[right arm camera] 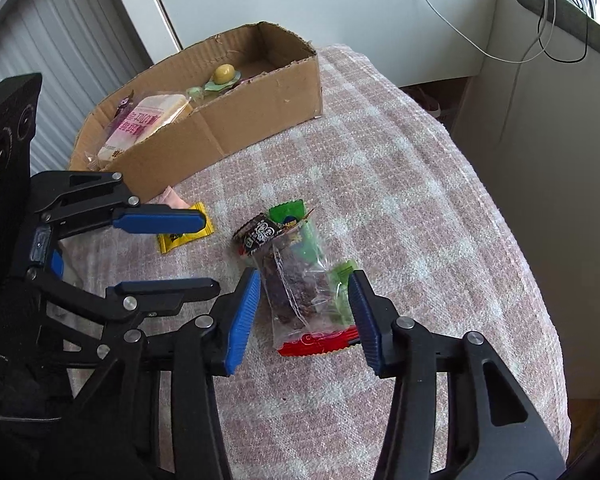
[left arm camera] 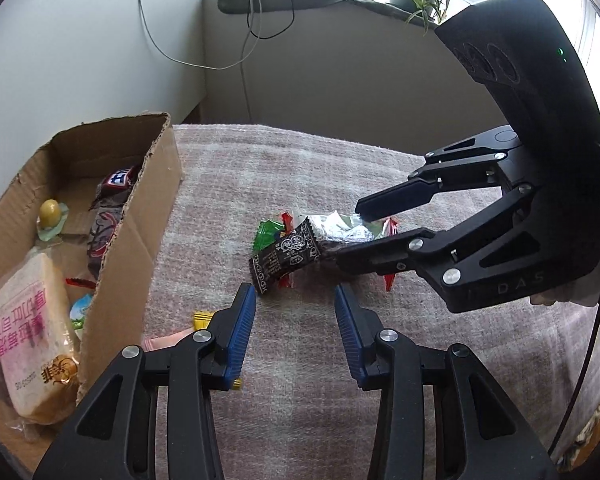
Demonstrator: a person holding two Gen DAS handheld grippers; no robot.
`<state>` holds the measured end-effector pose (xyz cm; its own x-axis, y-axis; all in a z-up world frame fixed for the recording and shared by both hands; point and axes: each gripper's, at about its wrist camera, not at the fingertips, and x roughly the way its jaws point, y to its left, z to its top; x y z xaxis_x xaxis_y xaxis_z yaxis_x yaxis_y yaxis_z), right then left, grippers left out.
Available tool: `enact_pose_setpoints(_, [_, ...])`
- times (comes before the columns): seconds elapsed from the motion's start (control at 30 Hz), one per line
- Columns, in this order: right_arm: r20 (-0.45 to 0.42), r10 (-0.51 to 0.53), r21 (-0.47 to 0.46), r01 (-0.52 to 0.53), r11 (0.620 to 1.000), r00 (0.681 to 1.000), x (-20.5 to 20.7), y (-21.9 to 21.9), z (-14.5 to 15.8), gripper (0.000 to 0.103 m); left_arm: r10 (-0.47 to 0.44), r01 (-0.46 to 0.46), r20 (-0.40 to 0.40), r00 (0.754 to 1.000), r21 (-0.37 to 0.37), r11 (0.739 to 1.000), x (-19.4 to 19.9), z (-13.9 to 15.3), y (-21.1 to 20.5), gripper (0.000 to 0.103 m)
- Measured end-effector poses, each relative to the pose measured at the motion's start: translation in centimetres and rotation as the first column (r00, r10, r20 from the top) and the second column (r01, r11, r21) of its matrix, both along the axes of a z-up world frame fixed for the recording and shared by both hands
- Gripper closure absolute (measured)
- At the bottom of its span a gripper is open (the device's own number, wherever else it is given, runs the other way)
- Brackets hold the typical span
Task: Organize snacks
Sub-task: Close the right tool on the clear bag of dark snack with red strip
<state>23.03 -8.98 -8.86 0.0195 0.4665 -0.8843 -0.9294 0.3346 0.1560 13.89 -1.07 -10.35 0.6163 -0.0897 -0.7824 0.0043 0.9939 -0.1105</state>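
Table (right arm camera: 400,168): covered by a pink and white checked cloth; everything lies on it.
Box (right arm camera: 228,128): open cardboard, at the far left of the cloth, well apart from the pile I work on.
Box contents: a wrapped slice of bread (left arm camera: 32,328) at the near end, a dark bar (left arm camera: 108,224) against the right wall, a yellow sweet (left arm camera: 50,211) further back.
My right gripper (right arm camera: 304,304): pointing steeply down over the pile, blue pads on either side of the clear packet, narrow gap; I cannot tell whether the pads already press on it.
My left gripper (left arm camera: 295,332): half open, nothing between the pads, hanging above bare cloth just before the pile.
Clear packet (right arm camera: 296,288): dark snack inside, lying lengthwise between my right jaws.
Black packet (left arm camera: 286,256): white print, touching the clear packet's far end.
Red wrapper (right arm camera: 320,342): under the clear packet's near end.
Green wrappers (left arm camera: 266,234): tucked beside and beneath the pile.
Yellow sweet packet (right arm camera: 184,234): near the box, partly under my left finger.
Pink packet (right arm camera: 174,200): just beside the box wall.
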Motion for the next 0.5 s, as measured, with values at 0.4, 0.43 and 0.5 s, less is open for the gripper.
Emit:
enact_pose_setpoints(0.4, [0.000,-0.010,-0.053,0.010,0.999,1.000,-0.4,-0.1,-1.3,0.061,-0.019,0.019,-0.011,1.000,0.017,1.000,0.4,-0.3,0.3,0.064])
enact_pose_setpoints(0.43, [0.004,-0.016,-0.056,0.016,0.998,1.000,-0.4,-0.3,-1.2,0.061,-0.018,0.018,-0.011,1.000,0.017,1.000,0.6,-0.4,0.3,0.064])
enact_pose_setpoints(0.5, [-0.001,-0.032,-0.058,0.031,0.998,1.000,-0.3,-0.9,-1.2,0.061,-0.013,0.013,-0.009,1.000,0.014,1.000,1.0,-0.6,0.3,0.064])
